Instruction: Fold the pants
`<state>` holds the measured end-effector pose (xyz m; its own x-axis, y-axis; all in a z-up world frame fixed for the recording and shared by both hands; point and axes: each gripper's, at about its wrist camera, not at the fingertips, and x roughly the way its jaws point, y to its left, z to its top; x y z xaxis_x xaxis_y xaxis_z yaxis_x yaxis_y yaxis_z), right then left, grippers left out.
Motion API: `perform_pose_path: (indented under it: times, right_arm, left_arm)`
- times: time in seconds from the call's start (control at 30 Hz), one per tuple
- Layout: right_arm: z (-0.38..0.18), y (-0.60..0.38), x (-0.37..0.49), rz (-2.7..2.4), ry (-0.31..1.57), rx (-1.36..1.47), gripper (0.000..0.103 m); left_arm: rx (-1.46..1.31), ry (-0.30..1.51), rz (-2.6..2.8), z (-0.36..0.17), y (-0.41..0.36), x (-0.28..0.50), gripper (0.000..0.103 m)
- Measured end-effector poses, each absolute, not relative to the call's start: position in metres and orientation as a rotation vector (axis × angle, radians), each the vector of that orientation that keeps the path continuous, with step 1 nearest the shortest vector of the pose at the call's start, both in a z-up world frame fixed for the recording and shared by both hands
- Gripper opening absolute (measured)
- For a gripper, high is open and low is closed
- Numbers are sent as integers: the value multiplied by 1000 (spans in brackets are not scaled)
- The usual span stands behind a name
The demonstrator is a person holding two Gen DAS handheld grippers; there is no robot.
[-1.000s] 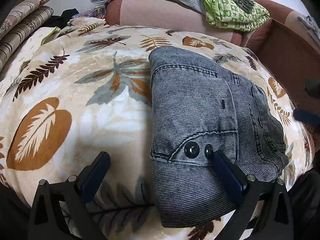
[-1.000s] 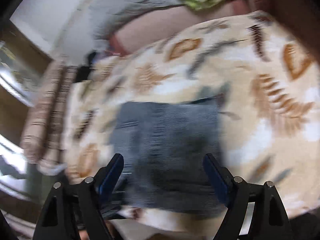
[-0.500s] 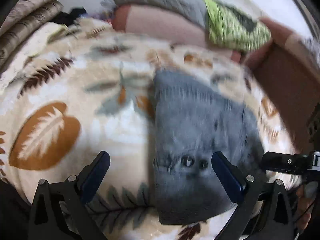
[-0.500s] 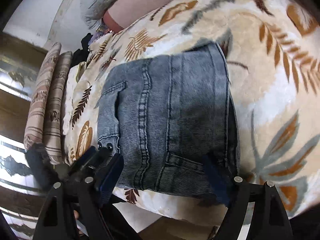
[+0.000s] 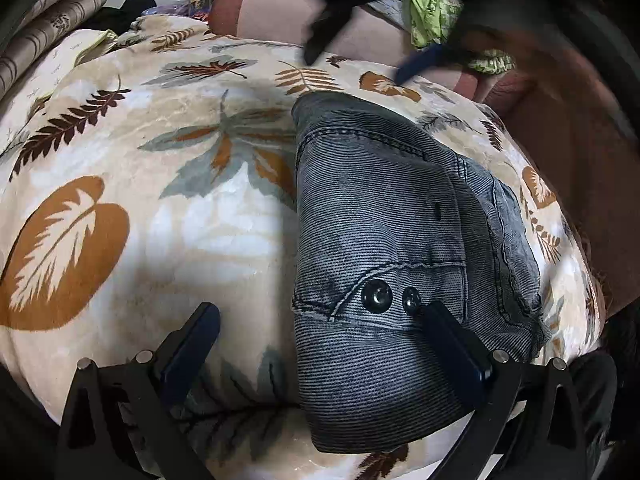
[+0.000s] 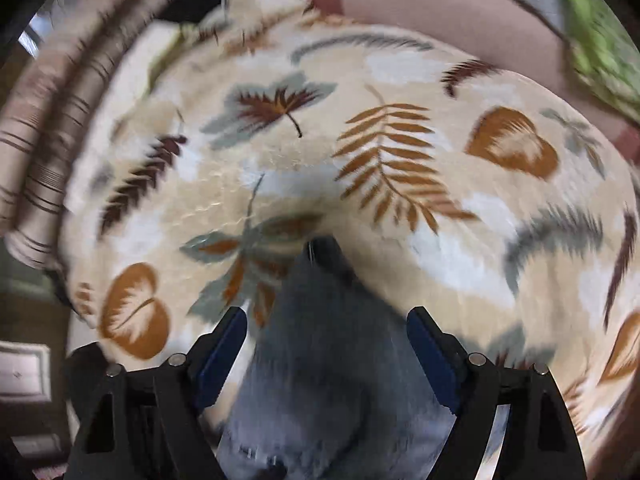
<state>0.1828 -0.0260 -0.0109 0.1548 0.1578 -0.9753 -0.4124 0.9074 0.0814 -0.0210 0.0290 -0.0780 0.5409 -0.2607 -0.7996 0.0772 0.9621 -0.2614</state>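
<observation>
The blue-grey denim pants lie folded in a compact bundle on the leaf-print blanket, two snap buttons facing me. My left gripper is open and empty, hovering over the bundle's near end; its right finger overlaps the denim beside the buttons. In the blurred right wrist view the pants sit between the open fingers of my right gripper, over the leaf-print blanket. The right gripper also shows as a dark blur beyond the pants' far end.
A pink bolster with a grey quilt and a green patterned cloth lies behind the blanket. Striped rolled bedding is at the far left. A brown wooden bed edge runs along the right.
The right gripper has swung from the pants' right side to over their far end, its view now blurred. The left gripper has come back close over the buttons. The pants have not moved.
</observation>
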Motion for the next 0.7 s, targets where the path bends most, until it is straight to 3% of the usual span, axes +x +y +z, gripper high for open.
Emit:
perform_pose_path:
  times: [0.13, 0.2, 0.23, 0.37, 0.5, 0.57, 0.7]
  right_arm:
    - [-51, -1, 207, 371, 1519, -341, 83]
    - [-68, 3, 209, 365, 1580, -380, 32]
    - [-75, 3, 210, 367, 1605, -380, 21]
    - [-65, -27, 217, 292, 1527, -246, 21]
    - [-22, -86, 210, 158, 1281, -26, 23]
    - [-7, -113, 191, 192, 1228, 84, 28]
    - [-4, -145, 137, 338, 1244, 179, 33]
  left_arm:
    - [-191, 975, -222, -80, 27, -18, 102]
    - [-189, 974, -225, -80, 27, -17, 102]
    - [-191, 975, -227, -80, 28, -17, 102]
    - [-192, 973, -226, -80, 28, -18, 102]
    - [-192, 960, -217, -81, 29, -22, 102]
    - [-196, 957, -212, -80, 28, -24, 102]
    - [-208, 955, -199, -80, 28, -27, 102]
